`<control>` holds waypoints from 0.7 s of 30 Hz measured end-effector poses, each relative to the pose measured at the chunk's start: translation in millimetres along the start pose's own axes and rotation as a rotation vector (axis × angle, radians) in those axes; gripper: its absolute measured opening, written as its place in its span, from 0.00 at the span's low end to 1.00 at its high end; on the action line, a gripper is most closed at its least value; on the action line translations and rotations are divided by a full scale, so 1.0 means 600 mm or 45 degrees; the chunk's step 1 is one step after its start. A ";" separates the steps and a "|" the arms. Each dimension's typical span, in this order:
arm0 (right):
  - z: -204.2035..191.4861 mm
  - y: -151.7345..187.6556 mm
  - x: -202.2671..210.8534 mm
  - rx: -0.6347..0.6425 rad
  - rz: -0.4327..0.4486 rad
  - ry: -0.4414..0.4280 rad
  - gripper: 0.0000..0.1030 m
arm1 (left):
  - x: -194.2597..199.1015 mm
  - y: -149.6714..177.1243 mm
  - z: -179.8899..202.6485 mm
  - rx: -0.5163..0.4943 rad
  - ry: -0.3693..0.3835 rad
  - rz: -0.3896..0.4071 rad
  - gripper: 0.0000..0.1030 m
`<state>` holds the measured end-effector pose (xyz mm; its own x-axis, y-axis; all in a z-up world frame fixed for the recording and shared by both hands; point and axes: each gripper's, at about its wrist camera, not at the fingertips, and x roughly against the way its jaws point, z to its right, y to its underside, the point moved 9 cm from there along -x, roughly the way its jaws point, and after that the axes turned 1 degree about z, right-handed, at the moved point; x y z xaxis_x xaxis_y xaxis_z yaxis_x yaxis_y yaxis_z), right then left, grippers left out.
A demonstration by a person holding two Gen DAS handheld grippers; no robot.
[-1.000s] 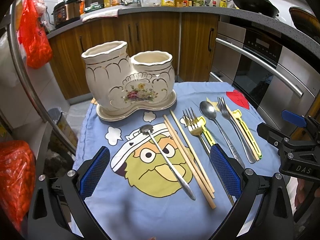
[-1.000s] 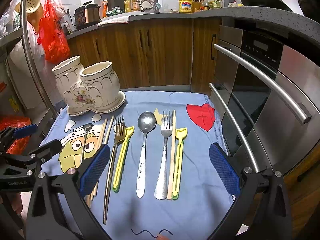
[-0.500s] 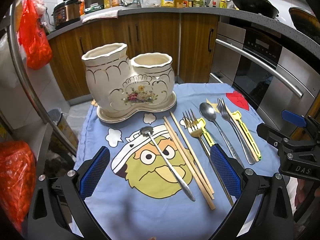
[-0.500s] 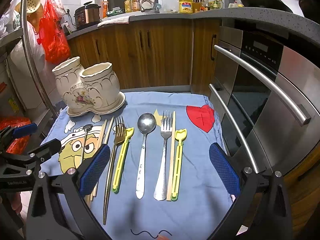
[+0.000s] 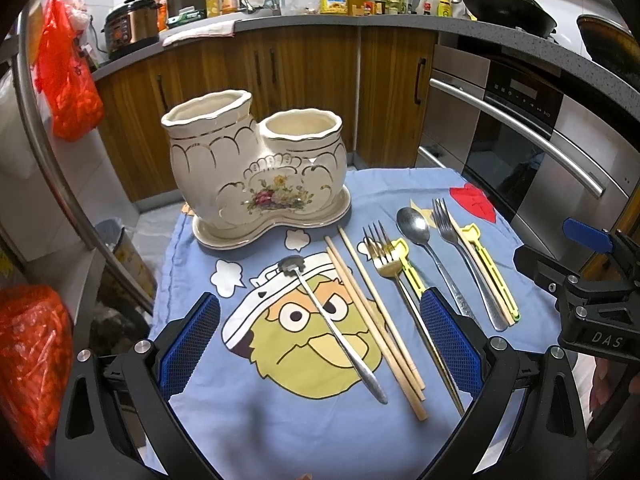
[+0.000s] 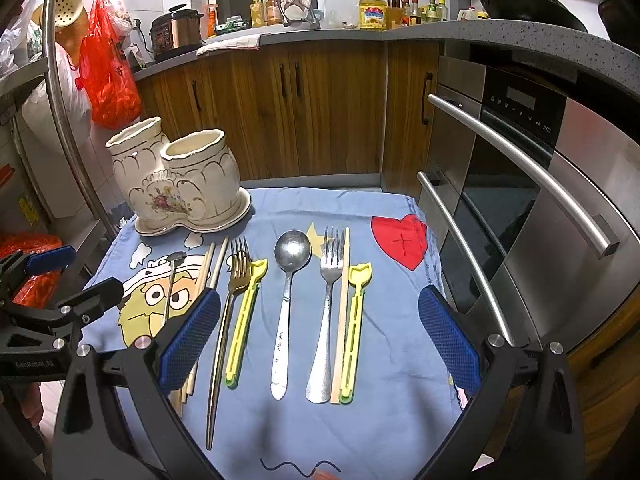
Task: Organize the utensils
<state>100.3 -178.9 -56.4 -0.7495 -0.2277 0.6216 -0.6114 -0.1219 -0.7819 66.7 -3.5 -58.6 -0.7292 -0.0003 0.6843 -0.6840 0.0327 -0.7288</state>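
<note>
A cream ceramic two-pot utensil holder [image 5: 256, 172] stands at the far left of the blue cloth; it also shows in the right wrist view [image 6: 180, 184]. Utensils lie in a row: a small steel spoon [image 5: 332, 324], wooden chopsticks [image 5: 372, 320], a gold fork [image 6: 228, 308], a yellow plastic utensil [image 6: 244, 320], a steel spoon [image 6: 286, 300], a steel fork [image 6: 326, 312], a single chopstick [image 6: 342, 320] and a second yellow utensil [image 6: 354, 328]. My left gripper [image 5: 320, 344] is open and empty above the small spoon. My right gripper [image 6: 320, 340] is open and empty above the steel spoon and fork.
The blue cartoon cloth [image 6: 360, 420] covers a small table. A steel oven front with bar handles [image 6: 520, 184] stands close on the right. Wooden cabinets [image 5: 280, 80] are behind. Red bags [image 5: 68, 76] hang at the left.
The left gripper has edged slightly forward toward the holder. The right gripper has barely moved. Both stay open.
</note>
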 end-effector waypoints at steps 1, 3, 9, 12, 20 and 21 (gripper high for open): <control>0.001 -0.001 0.000 -0.001 0.000 0.001 0.95 | 0.000 0.000 0.000 -0.001 0.000 0.000 0.97; 0.002 -0.002 0.001 -0.001 0.000 0.000 0.95 | 0.000 -0.003 0.002 -0.003 0.000 0.001 0.97; 0.003 -0.001 0.000 -0.005 -0.004 0.000 0.95 | 0.000 -0.006 0.005 -0.006 0.002 -0.001 0.97; 0.007 0.000 -0.004 -0.011 -0.013 -0.002 0.95 | -0.002 -0.005 0.006 -0.005 0.003 -0.011 0.97; 0.026 0.005 -0.023 -0.029 -0.029 0.003 0.95 | -0.015 0.002 -0.003 0.021 0.004 -0.024 0.97; 0.034 0.005 -0.027 -0.038 -0.031 0.012 0.95 | -0.016 0.002 -0.008 0.038 0.003 -0.022 0.97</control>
<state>115.8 -195.3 -69.5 -0.7364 -0.2162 0.6411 -0.6369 -0.0984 -0.7647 73.0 1.1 -65.9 -0.7170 0.0017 0.6970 -0.6970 0.0025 -0.7170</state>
